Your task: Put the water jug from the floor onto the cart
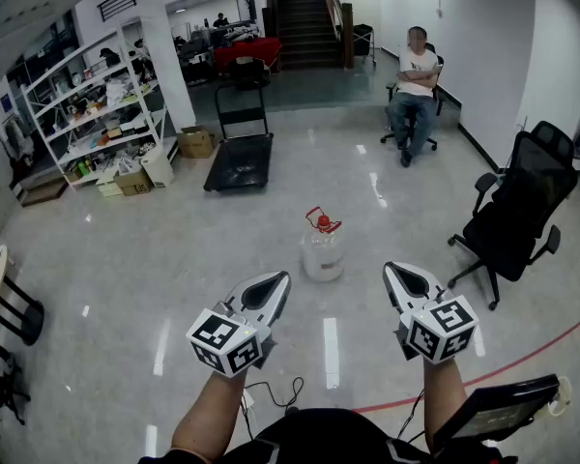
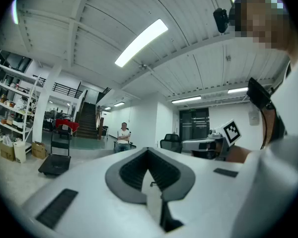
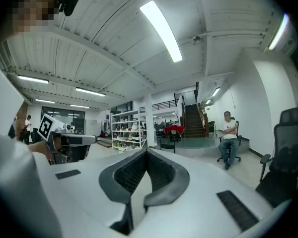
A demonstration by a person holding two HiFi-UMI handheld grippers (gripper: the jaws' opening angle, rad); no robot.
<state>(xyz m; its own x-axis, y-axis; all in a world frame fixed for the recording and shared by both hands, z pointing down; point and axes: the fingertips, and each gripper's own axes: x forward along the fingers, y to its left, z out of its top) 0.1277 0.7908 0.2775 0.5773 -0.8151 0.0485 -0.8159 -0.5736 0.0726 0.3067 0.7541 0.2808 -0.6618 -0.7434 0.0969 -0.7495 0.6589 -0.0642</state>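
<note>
Approach step: left hand-held gripper (image 1: 274, 284) and right hand-held gripper (image 1: 402, 276) clenched empty, water jug (image 1: 322, 250) on floor (image 1: 174, 259) at 12 o'clock, cart (image 1: 240, 159) at 11 o'clock; next move likely requires releasing jaws and advancing.

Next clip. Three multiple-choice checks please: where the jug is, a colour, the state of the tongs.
1. Where is the water jug relative to the cart?
A. On its deck. B. On the floor, short of it. C. On the floor, beyond it.
2. What colour is the jug's cap?
A. Green. B. Blue. C. Red.
3. How are the left tongs and right tongs?
A. Both shut, empty. B. Left shut on the jug. C. Both wide open.
1 B: it stands on the floor, the cart farther off. 2 C: the head view shows red. 3 A: each gripper view shows jaws together, nothing between.
</note>
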